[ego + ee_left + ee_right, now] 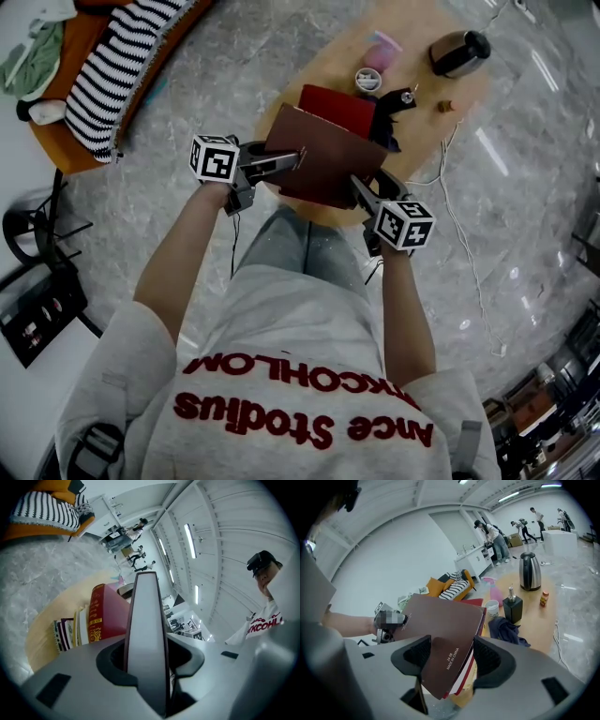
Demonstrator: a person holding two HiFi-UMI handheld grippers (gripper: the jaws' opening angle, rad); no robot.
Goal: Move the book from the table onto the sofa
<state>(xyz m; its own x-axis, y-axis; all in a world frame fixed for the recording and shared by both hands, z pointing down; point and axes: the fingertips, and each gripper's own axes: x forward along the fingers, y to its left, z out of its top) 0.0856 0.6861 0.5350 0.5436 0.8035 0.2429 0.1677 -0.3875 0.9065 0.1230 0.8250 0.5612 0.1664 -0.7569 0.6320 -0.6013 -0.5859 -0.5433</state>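
A thin brown book [323, 155] hangs tilted above the near end of the wooden table [473, 94]. My left gripper [289, 161] is shut on its left edge; in the left gripper view the book [147, 616] stands edge-on between the jaws [146, 644]. My right gripper [361, 190] is shut on its lower right corner. In the right gripper view the brown cover [440, 620] slants between the jaws [452, 656]. The orange sofa [66, 103] with a striped cushion [122, 66] lies at the upper left, across open floor.
A red book [337, 108] and more books [101, 616] lie on the table under the lifted one. Further along stand a kettle [457, 53], a pink cup [381, 52], a white cup [367, 81], a black bottle [398, 98] and a dark cloth [386, 131]. A cable [459, 234] trails over the floor.
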